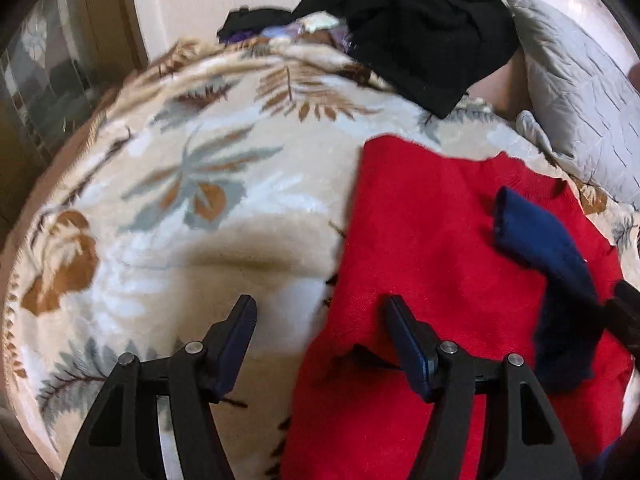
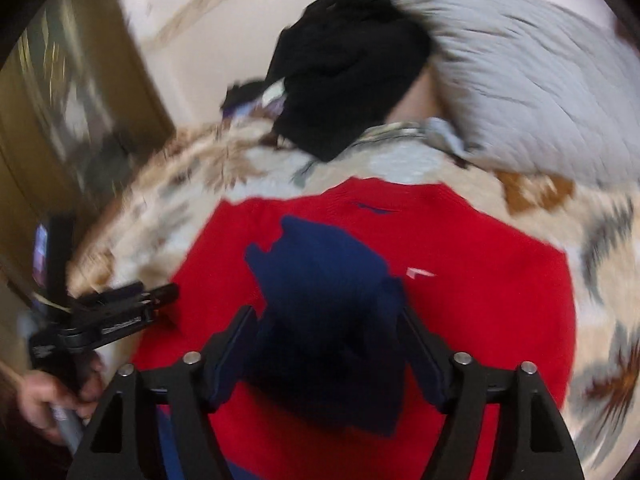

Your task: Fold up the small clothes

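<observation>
Blanket (image 1: 208, 184): cream, printed with grey and brown leaves, spread over the bed surface. Grey quilted pillow (image 1: 576, 92) at far right, lying on the blanket edge. White wall (image 1: 208, 4) behind the bed. At far left a brown wooden frame with a glass panel (image 1: 44, 76); the reflections in it are blurred.

Left of the red sweater (image 1: 420, 240), the floral blanket (image 1: 200, 200) on the bed lies bare and open for passage. At the far edge a heap of black clothes (image 1: 412, 28) blocks the way, with a grey pillow (image 1: 572, 92) closing off the far right.
</observation>
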`<move>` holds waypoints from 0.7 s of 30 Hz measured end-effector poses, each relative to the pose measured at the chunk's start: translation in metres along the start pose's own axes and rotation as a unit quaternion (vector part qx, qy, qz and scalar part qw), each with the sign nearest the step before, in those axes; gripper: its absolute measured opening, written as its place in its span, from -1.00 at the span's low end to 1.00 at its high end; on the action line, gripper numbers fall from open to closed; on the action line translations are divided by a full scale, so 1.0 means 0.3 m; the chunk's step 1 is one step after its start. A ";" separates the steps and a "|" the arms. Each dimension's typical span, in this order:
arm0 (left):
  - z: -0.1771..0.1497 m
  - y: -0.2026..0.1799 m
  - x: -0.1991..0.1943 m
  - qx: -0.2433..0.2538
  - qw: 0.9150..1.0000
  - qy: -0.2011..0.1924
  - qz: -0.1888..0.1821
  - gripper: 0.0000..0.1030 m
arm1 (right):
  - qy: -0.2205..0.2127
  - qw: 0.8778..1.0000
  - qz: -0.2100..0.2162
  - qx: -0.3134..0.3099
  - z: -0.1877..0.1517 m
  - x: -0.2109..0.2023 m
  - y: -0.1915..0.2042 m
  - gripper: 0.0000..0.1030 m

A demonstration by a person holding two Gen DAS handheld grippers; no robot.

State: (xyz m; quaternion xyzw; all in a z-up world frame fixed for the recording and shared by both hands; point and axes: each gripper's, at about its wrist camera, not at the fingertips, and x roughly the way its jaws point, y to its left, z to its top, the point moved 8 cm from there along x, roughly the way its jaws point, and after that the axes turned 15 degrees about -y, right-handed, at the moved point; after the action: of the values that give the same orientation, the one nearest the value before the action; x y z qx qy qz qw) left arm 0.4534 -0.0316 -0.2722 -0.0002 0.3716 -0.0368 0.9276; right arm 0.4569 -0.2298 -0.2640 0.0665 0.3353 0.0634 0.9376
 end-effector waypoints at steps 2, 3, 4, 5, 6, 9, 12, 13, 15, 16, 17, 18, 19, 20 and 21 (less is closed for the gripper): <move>-0.004 0.004 0.007 -0.005 1.000 0.005 -0.007 0.32 | 0.031 0.999 -0.020 -0.037 -0.013 0.087 0.036 0.54; -0.002 0.007 0.005 -0.005 1.000 0.004 -0.007 0.32 | 0.042 0.997 -0.040 -0.052 -0.018 0.126 0.038 0.54; -0.001 0.006 0.002 -0.004 1.000 0.004 -0.008 0.32 | 0.047 0.996 -0.056 -0.058 -0.019 0.160 0.033 0.53; -0.005 0.008 0.001 -0.003 1.000 0.004 -0.010 0.32 | 0.045 0.996 -0.062 -0.054 -0.014 0.182 0.020 0.52; -0.006 0.008 0.002 -0.003 1.000 0.005 -0.011 0.32 | 0.030 0.996 -0.072 -0.031 0.003 0.188 -0.003 0.38; -0.008 0.012 0.003 -0.002 1.000 0.007 -0.013 0.33 | 0.002 0.994 -0.089 0.060 0.040 0.143 -0.098 -0.35; -0.008 0.018 0.005 0.000 1.000 0.007 -0.012 0.33 | -0.036 0.984 -0.145 0.101 0.053 0.012 -0.254 -0.55; -0.010 0.019 0.004 -0.002 1.000 0.007 -0.011 0.33 | -0.045 0.978 -0.154 0.132 0.043 -0.044 -0.311 -0.55; -0.013 0.020 -0.001 -0.002 1.000 0.008 -0.009 0.33 | -0.053 0.967 -0.156 0.195 -0.003 -0.155 -0.410 -0.55; -0.014 0.019 -0.003 0.000 1.000 0.007 -0.005 0.33 | -0.055 0.962 -0.151 0.222 -0.033 -0.205 -0.448 -0.49; -0.014 0.018 -0.006 0.002 1.000 0.006 -0.002 0.33 | -0.055 0.958 -0.149 0.239 -0.054 -0.241 -0.474 -0.49; -0.012 0.015 -0.012 0.006 1.000 0.003 0.003 0.33 | -0.054 0.955 -0.147 0.251 -0.079 -0.272 -0.498 -0.49; -0.008 0.014 -0.022 0.011 1.000 -0.001 0.010 0.33 | -0.051 0.953 -0.145 0.262 -0.107 -0.306 -0.514 -0.49; -0.001 0.013 -0.034 0.016 1.000 -0.009 0.016 0.33 | -0.050 0.950 -0.137 0.275 -0.132 -0.334 -0.528 -0.49; 0.016 0.006 -0.059 0.027 0.999 -0.029 0.024 0.33 | -0.051 0.949 -0.130 0.281 -0.139 -0.345 -0.531 -0.49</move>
State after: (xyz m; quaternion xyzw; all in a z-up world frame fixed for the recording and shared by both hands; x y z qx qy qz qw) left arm 0.4440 -0.0286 -0.2566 0.0324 0.3437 -0.0246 0.9382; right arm 0.3628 -0.4000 -0.2584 0.2868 0.2971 -0.1592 0.8968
